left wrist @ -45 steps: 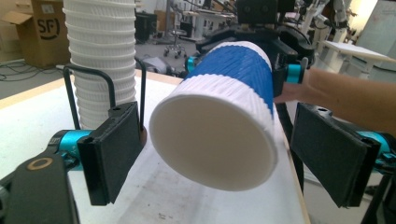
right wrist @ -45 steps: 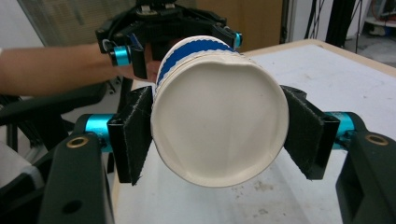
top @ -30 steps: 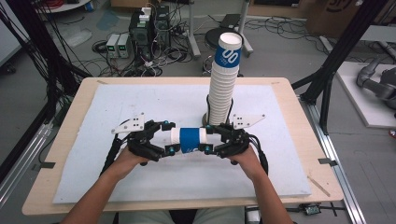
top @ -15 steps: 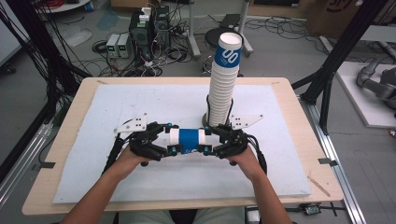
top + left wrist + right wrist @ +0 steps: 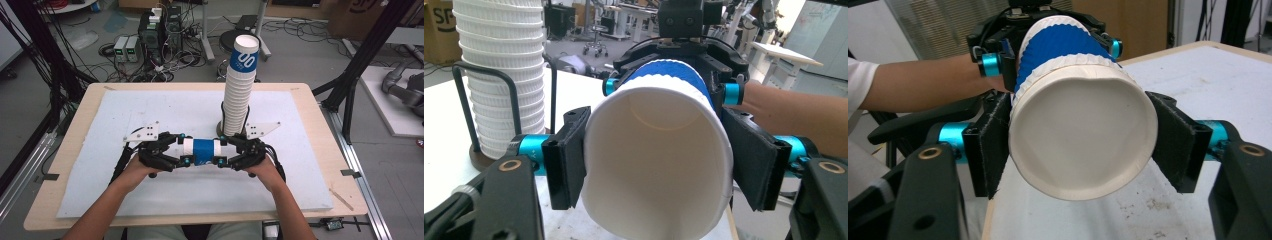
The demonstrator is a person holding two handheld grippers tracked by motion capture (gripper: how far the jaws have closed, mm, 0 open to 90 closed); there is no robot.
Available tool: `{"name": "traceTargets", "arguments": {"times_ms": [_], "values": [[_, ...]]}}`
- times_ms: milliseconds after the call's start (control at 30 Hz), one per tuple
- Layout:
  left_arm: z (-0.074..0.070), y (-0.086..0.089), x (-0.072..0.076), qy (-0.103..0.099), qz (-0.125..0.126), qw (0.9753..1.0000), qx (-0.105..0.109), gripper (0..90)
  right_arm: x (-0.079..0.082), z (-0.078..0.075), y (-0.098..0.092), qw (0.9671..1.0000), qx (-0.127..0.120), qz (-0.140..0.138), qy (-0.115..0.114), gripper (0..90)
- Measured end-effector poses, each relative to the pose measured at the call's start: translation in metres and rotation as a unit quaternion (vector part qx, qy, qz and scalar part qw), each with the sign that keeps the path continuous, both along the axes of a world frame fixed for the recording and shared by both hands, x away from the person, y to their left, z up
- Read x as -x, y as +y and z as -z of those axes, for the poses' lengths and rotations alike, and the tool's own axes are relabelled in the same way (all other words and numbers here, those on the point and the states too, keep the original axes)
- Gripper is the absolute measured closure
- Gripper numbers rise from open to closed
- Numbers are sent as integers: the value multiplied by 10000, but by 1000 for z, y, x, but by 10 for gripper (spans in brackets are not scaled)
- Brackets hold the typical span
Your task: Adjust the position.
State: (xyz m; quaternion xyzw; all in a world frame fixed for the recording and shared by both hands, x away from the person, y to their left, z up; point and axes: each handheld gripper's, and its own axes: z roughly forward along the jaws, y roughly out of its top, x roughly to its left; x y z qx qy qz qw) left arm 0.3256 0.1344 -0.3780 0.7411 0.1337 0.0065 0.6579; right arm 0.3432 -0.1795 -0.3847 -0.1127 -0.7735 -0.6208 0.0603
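A white paper cup with a blue band lies on its side above the white mat, held between both grippers. My left gripper is shut on its open mouth end, and my right gripper is shut on its base end. In the left gripper view, the cup's open mouth faces the camera between the left gripper's black pads. In the right gripper view, the cup's flat bottom faces the camera, pinched by the right gripper.
A tall stack of matching cups stands in a black wire holder just behind the right gripper, and it appears at the left in the left gripper view. The white mat covers a wooden table. Cables and equipment lie on the floor beyond.
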Motion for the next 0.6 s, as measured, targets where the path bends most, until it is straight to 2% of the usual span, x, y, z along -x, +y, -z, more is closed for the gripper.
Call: {"name": "traceTargets", "arguments": {"times_ms": [100,233,433,533,600], "values": [[-3,-1,1,-51,25,9999,-87,338,0,-1,2,9999,97,106,55,258],[-5,-1,-1,-51,28,9999,-95,340,-2,-3,2,9999,54,130,84,239],[-11,4,-1,-79,-55,9990,-445,338,-3,-14,-6,9993,149,335,77,186],[-17,6,-2,-143,-77,9978,-643,338,-2,-25,-10,9979,455,415,-196,186],[-20,5,-2,-198,-81,9958,-892,337,0,-34,-10,9957,716,400,-433,186]]}}
